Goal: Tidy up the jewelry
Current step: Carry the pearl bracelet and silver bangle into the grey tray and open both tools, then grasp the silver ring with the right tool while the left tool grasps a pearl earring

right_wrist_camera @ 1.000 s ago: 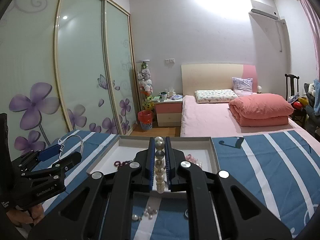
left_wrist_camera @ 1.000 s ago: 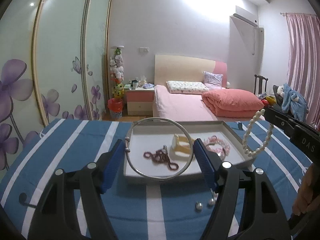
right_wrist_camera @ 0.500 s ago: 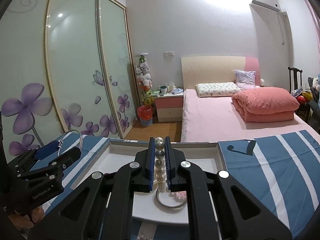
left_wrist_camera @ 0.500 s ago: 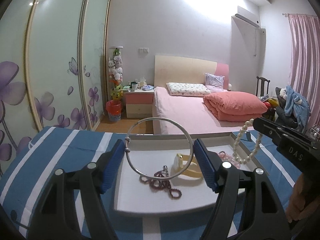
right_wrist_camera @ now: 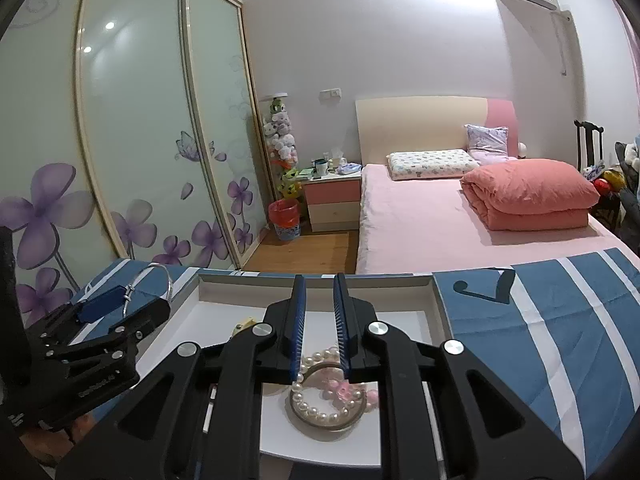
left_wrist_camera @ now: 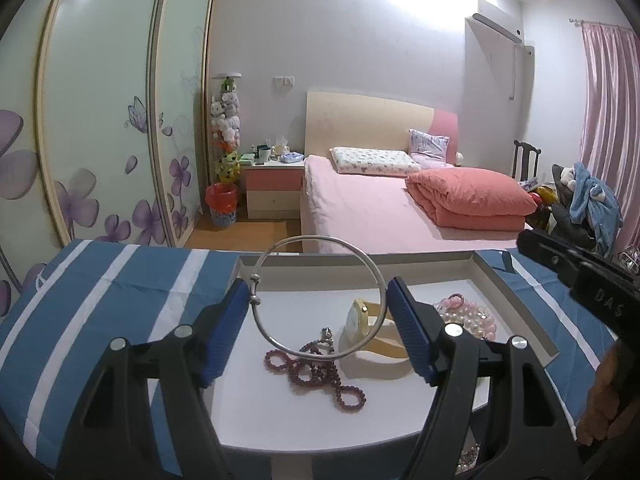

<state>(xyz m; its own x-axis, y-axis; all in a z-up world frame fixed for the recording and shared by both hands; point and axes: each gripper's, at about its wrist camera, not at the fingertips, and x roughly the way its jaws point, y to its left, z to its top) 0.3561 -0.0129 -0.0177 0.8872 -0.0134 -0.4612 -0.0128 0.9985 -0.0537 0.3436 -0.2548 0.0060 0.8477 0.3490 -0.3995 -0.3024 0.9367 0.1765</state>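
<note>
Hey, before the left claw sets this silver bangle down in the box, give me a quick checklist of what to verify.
1. Silver bangle held between the left claw pads: ok.
2. Bangle over the white box: ok in the left view; its height above the box floor: cannot tell.
3. Landing spot free: not ok, the red bead string and the yellow watch lie right below.
4. Right claw has let go: ok, open, with the pearl bracelet lying in the box.
5. Right claw clear of the left: ok, apart.
</note>
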